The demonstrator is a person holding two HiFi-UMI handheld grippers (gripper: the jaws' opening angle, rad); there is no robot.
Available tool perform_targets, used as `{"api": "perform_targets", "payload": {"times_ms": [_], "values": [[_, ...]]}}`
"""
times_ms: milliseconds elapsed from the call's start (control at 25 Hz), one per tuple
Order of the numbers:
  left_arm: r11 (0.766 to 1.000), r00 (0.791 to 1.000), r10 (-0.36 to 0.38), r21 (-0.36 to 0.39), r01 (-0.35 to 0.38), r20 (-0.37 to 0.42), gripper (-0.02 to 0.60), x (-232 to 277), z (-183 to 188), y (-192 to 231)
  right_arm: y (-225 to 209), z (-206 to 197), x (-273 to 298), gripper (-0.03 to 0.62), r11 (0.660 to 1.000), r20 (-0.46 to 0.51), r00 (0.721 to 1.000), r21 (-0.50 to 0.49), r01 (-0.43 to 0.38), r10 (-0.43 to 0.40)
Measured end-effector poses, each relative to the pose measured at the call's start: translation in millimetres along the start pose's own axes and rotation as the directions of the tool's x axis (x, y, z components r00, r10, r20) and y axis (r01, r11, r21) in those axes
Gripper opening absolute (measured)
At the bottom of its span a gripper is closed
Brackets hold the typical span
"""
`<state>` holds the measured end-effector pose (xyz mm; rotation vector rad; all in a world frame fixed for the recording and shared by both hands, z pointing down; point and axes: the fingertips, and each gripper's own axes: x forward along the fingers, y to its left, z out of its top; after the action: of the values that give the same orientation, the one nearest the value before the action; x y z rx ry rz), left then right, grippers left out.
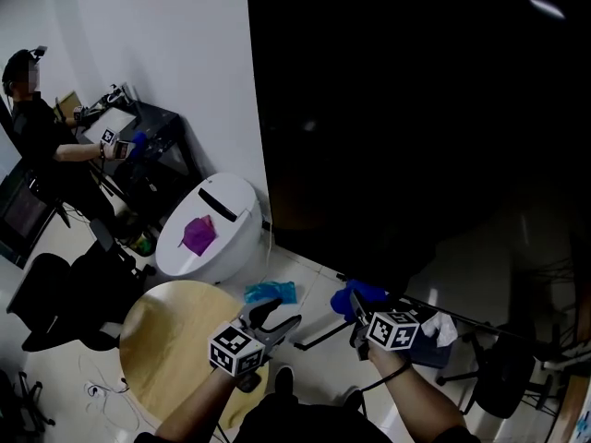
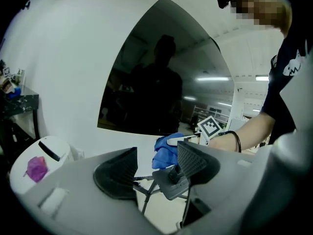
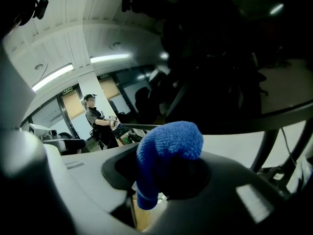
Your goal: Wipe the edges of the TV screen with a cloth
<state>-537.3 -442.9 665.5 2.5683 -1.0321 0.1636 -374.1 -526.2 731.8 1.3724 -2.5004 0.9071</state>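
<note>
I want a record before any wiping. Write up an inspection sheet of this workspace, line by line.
surface: TV screen, dark, with reflections; dirt cannot be told.
job's things: blue cloth, near the screen's lower edge.
clutter: white bin with a purple scrap on its lid; teal item on the floor; round wooden table.
grippers: right gripper, jaws shut on the blue cloth; left gripper, jaws apart, nothing between them.
cables: thin cable on the floor by the table.
surroundings: white wall; a seated person at a dark desk.
</note>
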Motion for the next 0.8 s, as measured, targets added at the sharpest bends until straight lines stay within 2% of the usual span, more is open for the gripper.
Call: {"api": "perform_targets", "payload": {"times_ms": [400, 800], "values": [[0.999, 0.999, 0.051, -0.018, -0.051, 0.008, 0.233, -27, 2, 57, 72, 1, 78, 0.140, 0.997, -0.024, 0.996, -0.002, -0.083, 0.082], [0.995, 0.995, 0.094, 0.029, -0.094, 0.018, 0.234, -38, 5, 93, 129, -2, 139, 0.140, 0.987, -0.058, 0.986, -0.027, -0.157, 0.155]]}}
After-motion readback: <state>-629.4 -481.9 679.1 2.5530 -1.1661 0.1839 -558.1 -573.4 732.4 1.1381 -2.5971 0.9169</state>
